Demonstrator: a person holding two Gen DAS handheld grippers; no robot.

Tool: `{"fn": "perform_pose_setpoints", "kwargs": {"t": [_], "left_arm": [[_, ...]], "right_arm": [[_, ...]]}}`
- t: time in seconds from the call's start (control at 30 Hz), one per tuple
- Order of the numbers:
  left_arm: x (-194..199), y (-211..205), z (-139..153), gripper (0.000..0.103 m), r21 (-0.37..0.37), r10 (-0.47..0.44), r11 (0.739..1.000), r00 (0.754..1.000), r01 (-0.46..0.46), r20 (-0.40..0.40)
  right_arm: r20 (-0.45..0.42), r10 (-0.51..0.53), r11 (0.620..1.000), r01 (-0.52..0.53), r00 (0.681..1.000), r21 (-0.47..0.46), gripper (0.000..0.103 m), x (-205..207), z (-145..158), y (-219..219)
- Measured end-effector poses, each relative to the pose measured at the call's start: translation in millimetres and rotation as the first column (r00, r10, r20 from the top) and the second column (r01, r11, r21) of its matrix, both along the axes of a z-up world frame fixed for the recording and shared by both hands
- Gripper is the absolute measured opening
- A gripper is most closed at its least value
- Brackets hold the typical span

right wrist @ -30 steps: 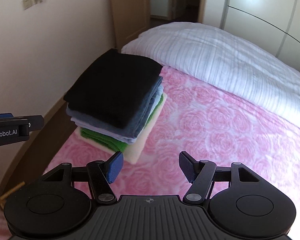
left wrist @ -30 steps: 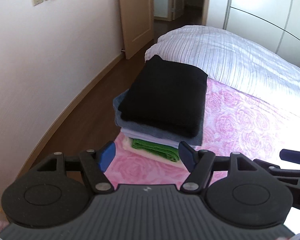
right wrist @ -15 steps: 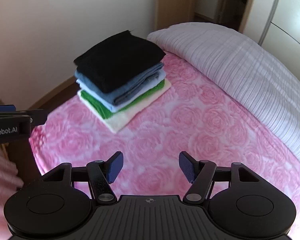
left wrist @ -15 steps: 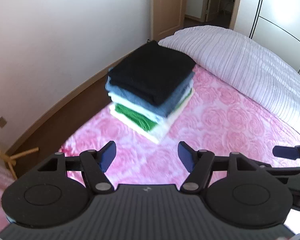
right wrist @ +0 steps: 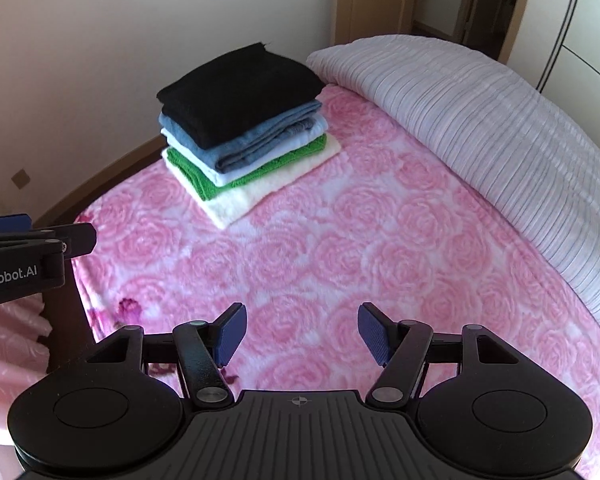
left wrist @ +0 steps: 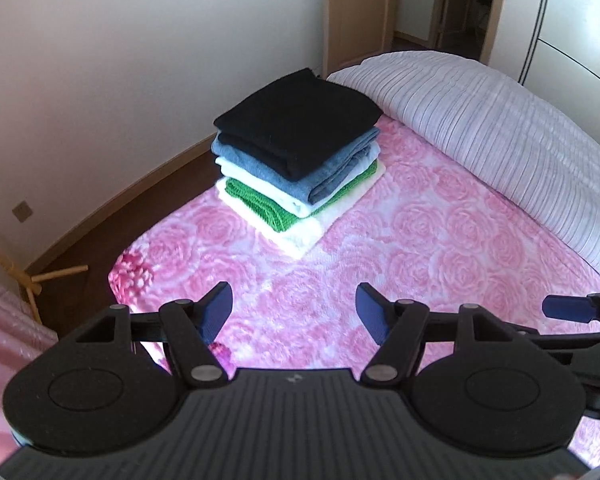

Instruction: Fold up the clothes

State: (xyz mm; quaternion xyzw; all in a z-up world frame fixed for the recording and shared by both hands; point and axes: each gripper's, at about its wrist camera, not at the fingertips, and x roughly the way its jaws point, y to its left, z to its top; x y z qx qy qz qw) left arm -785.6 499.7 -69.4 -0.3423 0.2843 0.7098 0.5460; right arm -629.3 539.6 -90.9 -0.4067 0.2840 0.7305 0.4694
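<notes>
left gripper (left wrist: 294,312): jaws wide apart, nothing between the blue pads; held above the pink rose blanket (left wrist: 420,264), touching nothing; its side profile also shows at the left edge of the right wrist view
right gripper (right wrist: 300,332): jaws spread to the same degree, empty; poised over the blanket, no fabric near the pads; one of its blue tips shows at the right edge of the left wrist view, so the two tools sit side by side
change over the last second: a second ago the stack filled the middle of both views, close ahead of the fingers; now it sits small and far up the frame, with a broad run of bare blanket in front; both grippers have drawn back and risen, jaws unchanged throughout
stack of folded clothes (left wrist: 298,148): near the bed's left edge, just beside the striped white duvet (left wrist: 500,120); top to bottom: black garment (right wrist: 240,84), blue piece, pale white piece, green piece, cream piece at the base; edges roughly aligned, cream layer jutting out toward the camera; pile sits level
loose clothes: none visible on the blanket in either view
reading: withdrawal with empty jaws suggests the black garment was the latest placement and that placement is finished; task looks at or near its end, unless more garments lie out of view
risk: low; grippers well apart from the pile
</notes>
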Motion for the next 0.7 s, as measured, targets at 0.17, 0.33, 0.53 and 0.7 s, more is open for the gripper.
{"fn": "perform_pose_setpoints", "kwargs": {"t": [0.17, 0.33, 0.53, 0.7], "left_arm": [[10.5, 0.1, -9.4, 0.065, -0.019, 0.038, 0.999, 0.999, -0.038, 0.0], [18.0, 2.9, -17.0, 0.065, -0.035, 0.068, 0.997, 0.998, -0.069, -0.005], [26.5, 11.4, -22.7, 0.065, -0.05, 0.076, 0.996, 0.997, -0.077, -0.008], [30.7, 21.6, -29.7, 0.065, -0.07, 0.081, 0.994, 0.997, -0.081, -0.006]], "right_arm": [[0.007, 0.029, 0.999, -0.029, 1.0, -0.024, 0.065, 9.5, -7.9, 10.8], [0.016, 0.065, 0.997, -0.064, 0.998, -0.031, 0.065, 12.8, -13.0, 22.6], [0.019, 0.092, 0.995, -0.091, 0.996, -0.043, 0.065, 17.1, -20.3, 35.9], [0.021, 0.103, 0.993, -0.101, 0.994, -0.062, 0.065, 19.0, -28.4, 47.2]]}}
